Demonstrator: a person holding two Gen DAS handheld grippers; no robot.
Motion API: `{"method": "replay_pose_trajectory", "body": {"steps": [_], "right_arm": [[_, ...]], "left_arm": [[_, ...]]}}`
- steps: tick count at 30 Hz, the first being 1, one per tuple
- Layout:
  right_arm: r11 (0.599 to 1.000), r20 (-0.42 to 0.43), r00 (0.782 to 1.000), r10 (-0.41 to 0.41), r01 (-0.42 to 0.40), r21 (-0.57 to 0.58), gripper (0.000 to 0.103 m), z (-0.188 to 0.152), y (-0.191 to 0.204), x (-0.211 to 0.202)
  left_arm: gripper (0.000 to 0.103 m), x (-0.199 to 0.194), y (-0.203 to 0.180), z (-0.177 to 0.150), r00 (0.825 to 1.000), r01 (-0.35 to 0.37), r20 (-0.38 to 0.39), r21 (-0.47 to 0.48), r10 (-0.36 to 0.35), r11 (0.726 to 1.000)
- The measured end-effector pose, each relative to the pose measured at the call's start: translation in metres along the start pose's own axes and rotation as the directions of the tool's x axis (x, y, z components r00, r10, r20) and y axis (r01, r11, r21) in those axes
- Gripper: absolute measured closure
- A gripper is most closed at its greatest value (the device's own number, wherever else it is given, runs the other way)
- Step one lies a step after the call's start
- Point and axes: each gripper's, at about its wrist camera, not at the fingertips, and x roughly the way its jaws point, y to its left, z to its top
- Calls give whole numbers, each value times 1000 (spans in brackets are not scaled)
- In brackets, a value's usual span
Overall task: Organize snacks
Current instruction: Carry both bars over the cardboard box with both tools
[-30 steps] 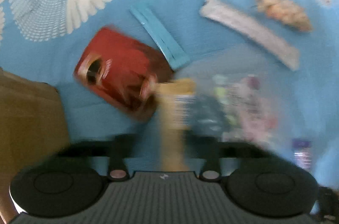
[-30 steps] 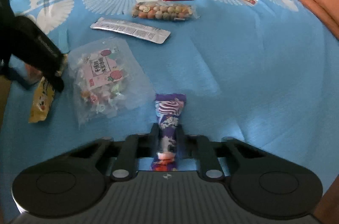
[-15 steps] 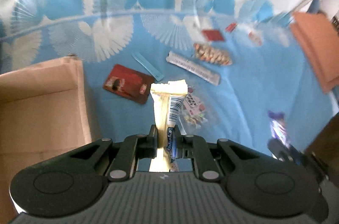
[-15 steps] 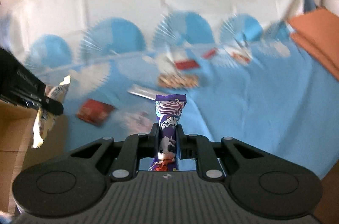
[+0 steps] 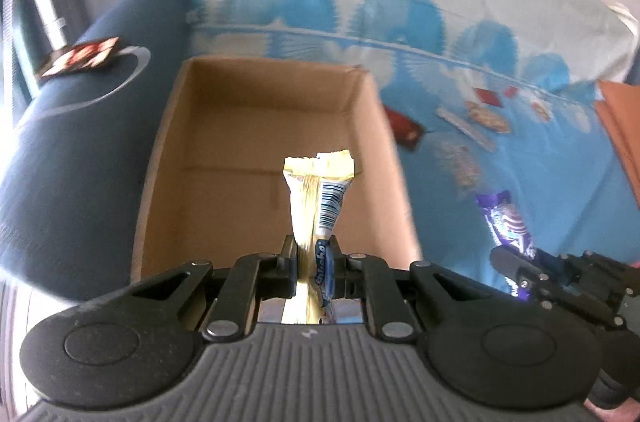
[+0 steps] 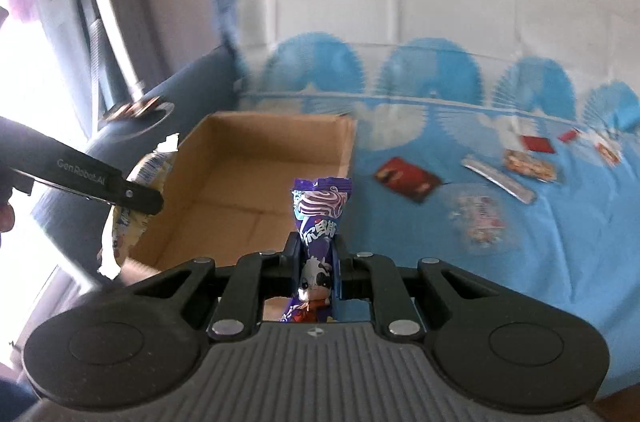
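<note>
My left gripper (image 5: 313, 251) is shut on a yellow snack packet (image 5: 318, 190) and holds it upright over the near end of an open cardboard box (image 5: 208, 126). It also shows in the right wrist view (image 6: 132, 198) at the box's left wall. My right gripper (image 6: 318, 248) is shut on a purple snack packet (image 6: 320, 206), held in the air by the box's (image 6: 224, 182) near right corner. The purple packet also shows in the left wrist view (image 5: 505, 222).
Loose snacks lie on the blue cloth right of the box: a red packet (image 6: 406, 178), a silver bar (image 6: 498, 178), a clear candy bag (image 6: 480, 218), a nut bag (image 6: 528, 160). A dark blue cushion (image 5: 80, 126) lies left of the box. An orange cloth (image 5: 620, 126) is at far right.
Both grippers have lifted their packets off the cloth and swung left to the cardboard box. The box now fills the middle of both views.
</note>
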Motion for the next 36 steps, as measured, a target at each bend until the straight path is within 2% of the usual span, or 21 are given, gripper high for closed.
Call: {"method": "replay_pose_trajectory", "body": {"steps": [6,13,25,36], "right_arm": [[996,-23,1000,17,-19,-86,87,-8,45,-9],[990,-16,1000,-3,1,-138,87,-8,69,-16],[985,-9,1000,-20,18,-173,87,-7,79,-18],[986,-21,1000,-18,14,-169,87,-6,77,-15]], "left_arm": [[89,-23,41,-25,999,-25,42,-70,28,997],[89,-31,53,-34,997,6,74,-93,0,996],[89,-39,61,-40,994,28,109,-109,-16,994],[89,-34,60,-37,995,26,100,-105,-15,994]]}}
